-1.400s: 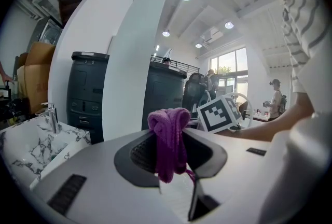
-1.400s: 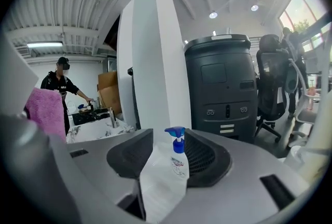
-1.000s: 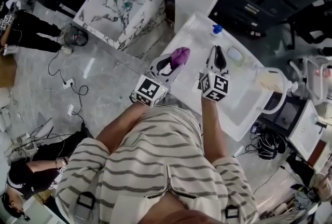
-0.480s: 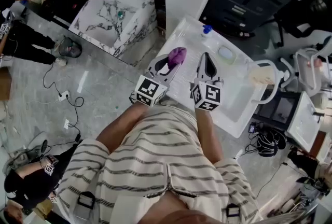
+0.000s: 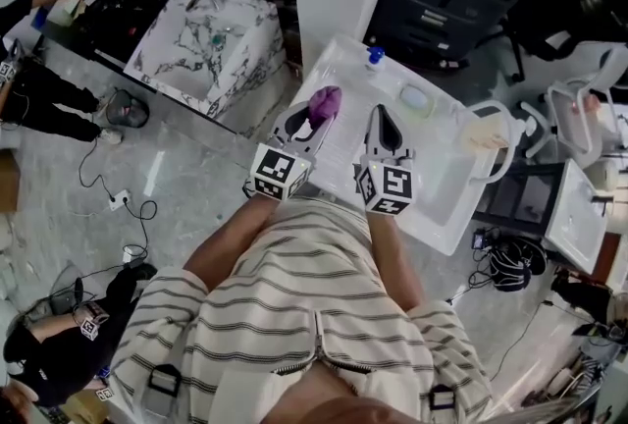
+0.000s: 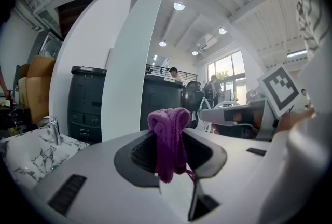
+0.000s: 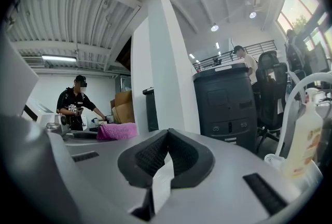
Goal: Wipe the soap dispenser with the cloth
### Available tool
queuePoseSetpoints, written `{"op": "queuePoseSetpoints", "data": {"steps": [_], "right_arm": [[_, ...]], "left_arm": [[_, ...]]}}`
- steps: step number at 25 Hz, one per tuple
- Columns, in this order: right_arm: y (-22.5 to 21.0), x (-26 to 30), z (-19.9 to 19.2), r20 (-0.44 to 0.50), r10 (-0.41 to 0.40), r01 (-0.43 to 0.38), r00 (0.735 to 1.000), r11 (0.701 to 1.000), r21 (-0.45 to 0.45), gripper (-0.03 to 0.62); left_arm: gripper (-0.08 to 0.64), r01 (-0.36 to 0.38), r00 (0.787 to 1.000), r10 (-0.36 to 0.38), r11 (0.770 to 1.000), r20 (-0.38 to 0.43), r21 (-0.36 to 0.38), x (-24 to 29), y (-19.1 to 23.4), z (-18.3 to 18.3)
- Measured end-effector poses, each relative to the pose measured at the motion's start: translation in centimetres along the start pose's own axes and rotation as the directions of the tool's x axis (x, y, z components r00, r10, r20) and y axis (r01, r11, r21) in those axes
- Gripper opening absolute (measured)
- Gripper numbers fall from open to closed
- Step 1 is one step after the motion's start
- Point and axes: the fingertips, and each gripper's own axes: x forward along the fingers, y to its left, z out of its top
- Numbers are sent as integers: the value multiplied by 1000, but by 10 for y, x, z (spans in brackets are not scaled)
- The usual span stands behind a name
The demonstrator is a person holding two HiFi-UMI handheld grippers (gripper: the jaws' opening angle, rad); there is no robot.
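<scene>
While the left gripper point(image 5: 312, 123) clamps the purple cloth point(image 5: 325, 101), right gripper point(image 5: 382, 123) jaws together, nothing between, both over white table point(image 5: 432, 196), soap dispenser point(image 7: 305, 137) standing apart at right

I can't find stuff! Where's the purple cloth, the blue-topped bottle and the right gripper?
purple cloth point(image 6: 168, 137): left gripper view, the hanging fold between the jaws.
blue-topped bottle point(image 5: 375, 53): head view, its blue cap.
right gripper point(image 5: 381, 113): head view, its closed tips.

Left gripper point(image 5: 314, 121) held forward, near level, clamped on purple terry cloth point(image 6: 168, 137) (bunched between the pads); right gripper point(image 5: 381, 121) alongside, jaws pressed together.
</scene>
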Motion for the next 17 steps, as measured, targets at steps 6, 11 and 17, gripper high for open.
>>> {"op": "queuePoseSetpoints", "data": {"steps": [6, 11, 17], "right_arm": [[-2, -8, 3, 8, 20, -20, 1000, 1000, -4, -8], [-4, -10, 2, 11, 44, -44, 999, 999, 0, -8], [-2, -14, 3, 5, 76, -76, 997, 997, 2, -8]], "left_arm": [[118, -10, 1000, 10, 1000, 9, 3, 1, -5, 3], [118, -29, 999, 28, 1000, 18, 7, 2, -3, 5], [118, -54, 998, 54, 999, 21, -2, 4, -3, 8]]}}
